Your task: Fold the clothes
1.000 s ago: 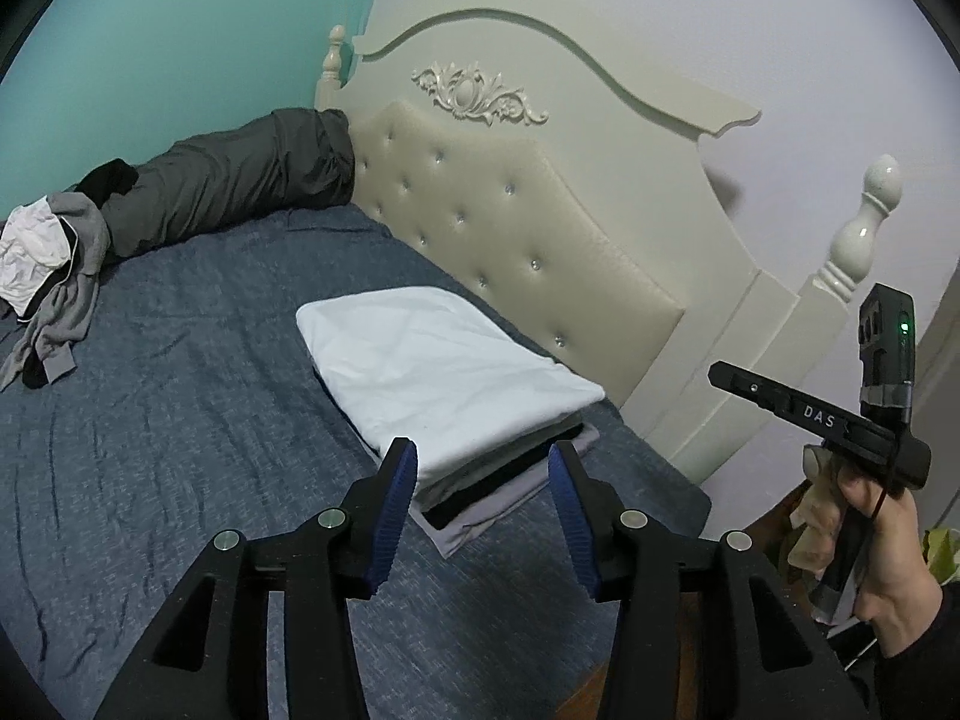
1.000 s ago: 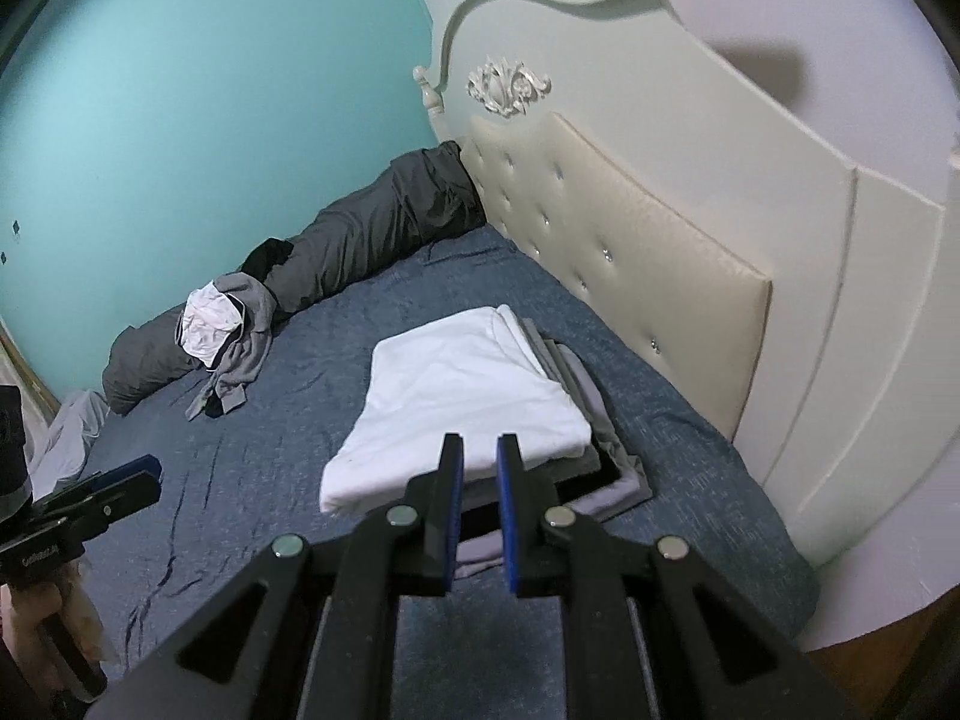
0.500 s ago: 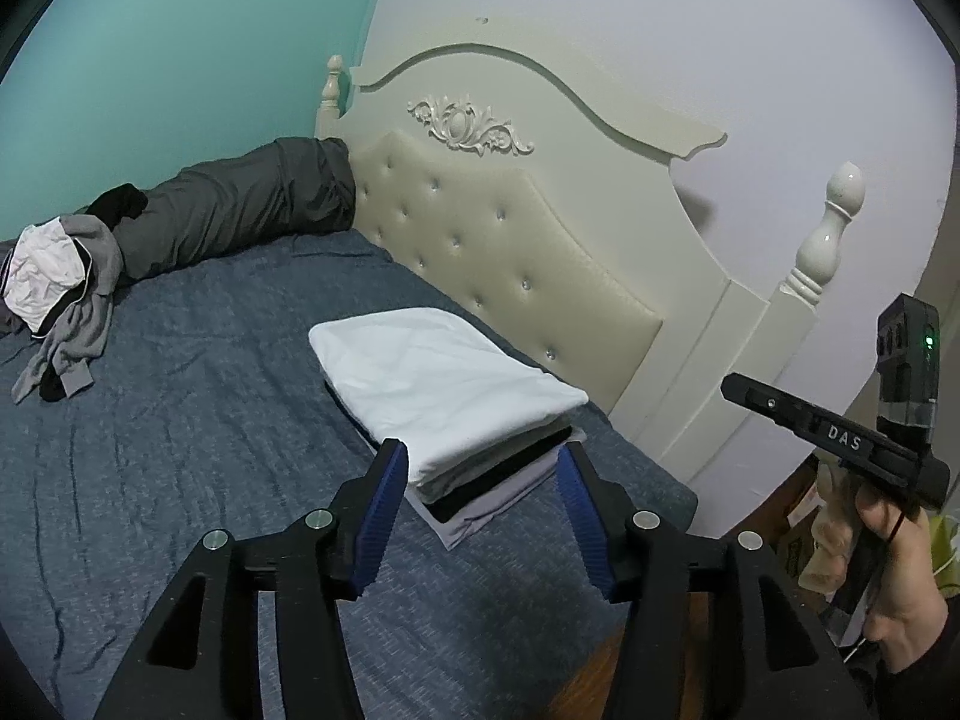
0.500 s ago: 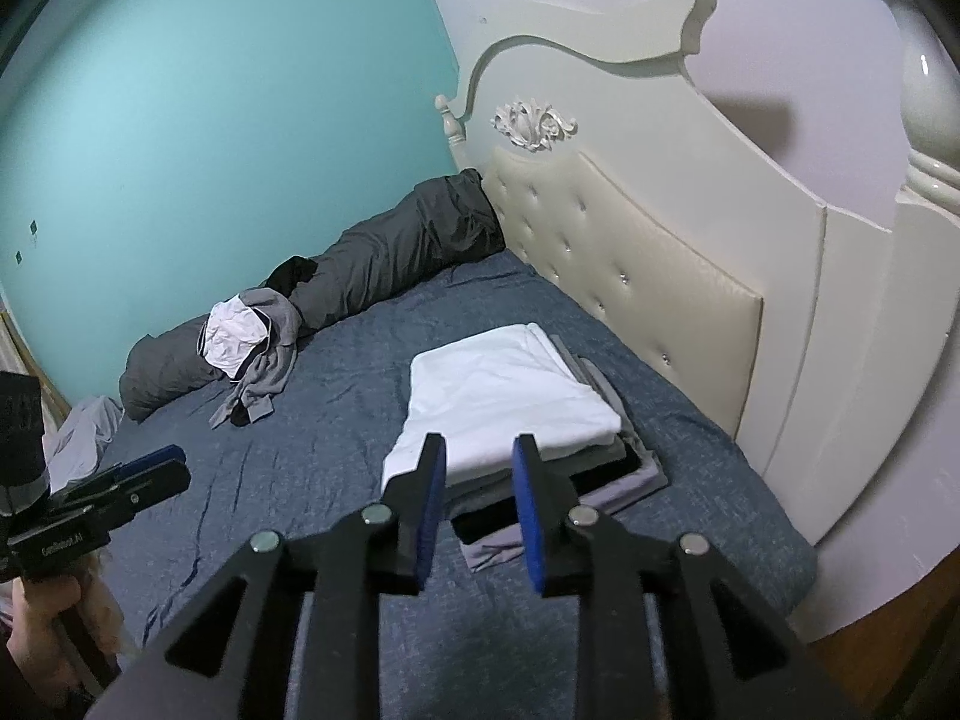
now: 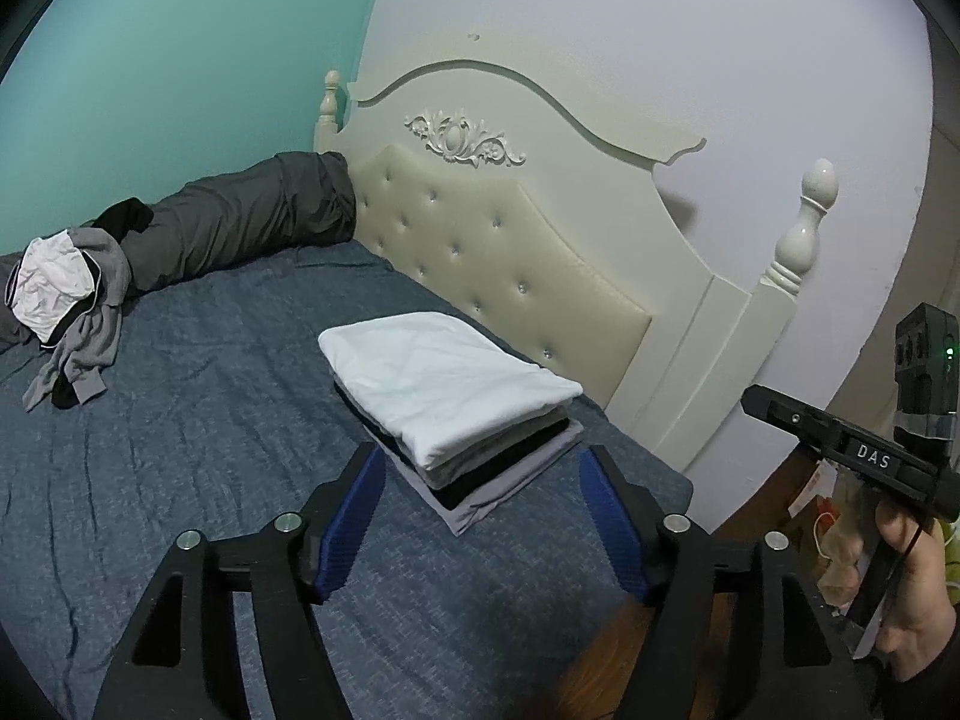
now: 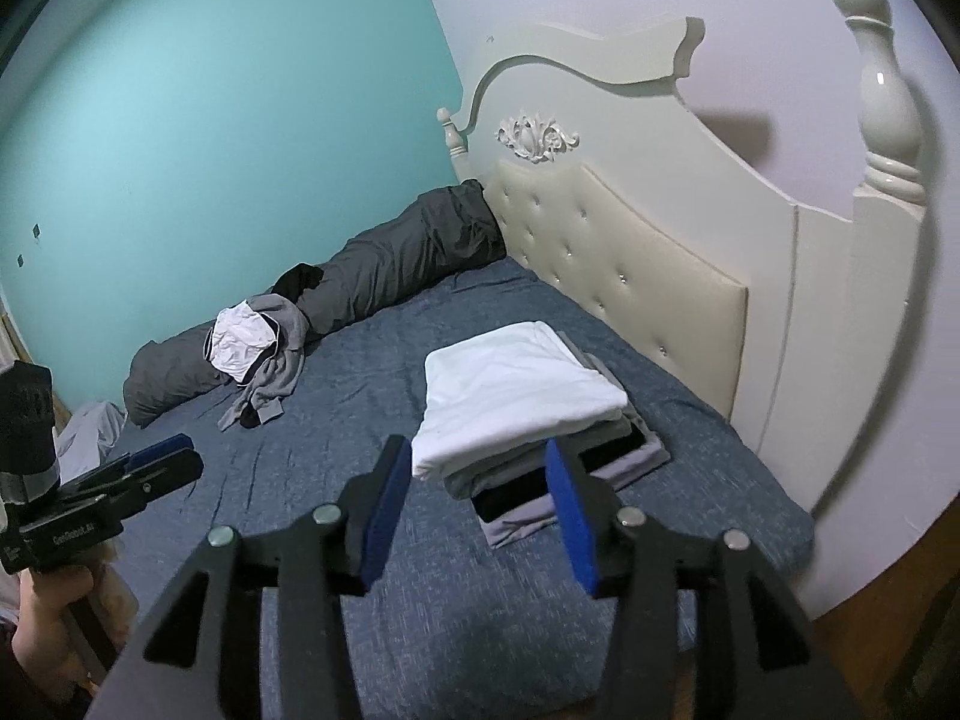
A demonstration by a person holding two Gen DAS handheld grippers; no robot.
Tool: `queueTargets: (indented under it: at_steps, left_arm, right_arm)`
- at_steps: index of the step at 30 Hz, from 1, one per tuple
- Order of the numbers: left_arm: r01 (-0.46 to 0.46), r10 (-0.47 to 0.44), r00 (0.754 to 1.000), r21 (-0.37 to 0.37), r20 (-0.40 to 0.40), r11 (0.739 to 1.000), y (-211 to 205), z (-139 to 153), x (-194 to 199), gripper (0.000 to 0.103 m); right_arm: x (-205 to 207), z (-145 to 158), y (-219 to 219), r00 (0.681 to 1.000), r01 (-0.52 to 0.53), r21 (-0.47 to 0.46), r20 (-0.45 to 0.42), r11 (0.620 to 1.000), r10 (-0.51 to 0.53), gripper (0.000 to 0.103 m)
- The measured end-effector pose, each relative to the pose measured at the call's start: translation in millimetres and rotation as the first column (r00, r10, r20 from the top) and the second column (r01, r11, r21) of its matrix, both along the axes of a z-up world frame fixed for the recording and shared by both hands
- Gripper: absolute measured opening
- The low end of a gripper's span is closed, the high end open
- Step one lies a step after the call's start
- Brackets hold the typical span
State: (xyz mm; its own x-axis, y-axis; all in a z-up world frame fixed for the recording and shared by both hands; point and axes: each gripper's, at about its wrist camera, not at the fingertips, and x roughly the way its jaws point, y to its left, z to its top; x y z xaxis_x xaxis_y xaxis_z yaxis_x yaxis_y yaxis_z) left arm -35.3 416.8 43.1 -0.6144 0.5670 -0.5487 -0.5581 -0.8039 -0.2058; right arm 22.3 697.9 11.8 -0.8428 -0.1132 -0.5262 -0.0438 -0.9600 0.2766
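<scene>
Spread the right claw (image 6: 474, 444) from almost shut a second ago to a wide gap, gripping nothing, and drew it back from the stack (image 6: 516, 396), so that more of the bed (image 6: 372, 408) showed around the pile. Kept the left claw (image 5: 480, 453) wide apart as well, likewise empty, and backed it off a little, with the stack (image 5: 450, 384) seen between its two blue pads rather than touched by them. Left the stack squared up on the bed just beside the headboard (image 5: 510, 252): a white piece on top, grey and black layers beneath, a pale grey one at the bottom sticking out a little at the near corner. Judged from the opening and the retreat together: let go of the top piece and finished with that pile for now. Left a loose heap (image 5: 66, 312) of grey, white and black garments crumpled well apart from the stack, at the far side of the bed against the dark bolster (image 5: 240, 222). Took that heap for folding yet to be done, with both claws free to fetch from it.
</scene>
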Motion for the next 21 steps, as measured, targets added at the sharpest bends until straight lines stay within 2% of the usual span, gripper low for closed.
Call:
queueTargets:
  at_steps: [4, 9, 16, 21]
  left_arm:
    - [-0.006, 0.006, 1.0, -0.003, -0.009, 1.0, -7, 1, 9, 0.077]
    - [-0.012, 0.012, 1.0, -0.013, -0.02, 1.0, -12, 1, 16, 0.082]
    - [-0.017, 0.016, 0.999, -0.025, -0.034, 1.0, -18, 1, 27, 0.088]
    - [-0.017, 0.016, 0.999, -0.03, -0.044, 0.999, -21, 1, 35, 0.093]
  right_arm:
    - [14, 4, -7, 1.0, 0.023, 0.011, -0.015, 1.0, -0.022, 0.061]
    - [26, 2, -14, 0.999, 0.044, 0.024, -0.008, 0.999, -0.044, 0.065]
    - [42, 0, -24, 0.999, 0.053, 0.026, -0.011, 0.998, -0.053, 0.074]
    - [52, -3, -32, 0.998, 0.054, 0.034, -0.015, 0.998, -0.054, 0.087]
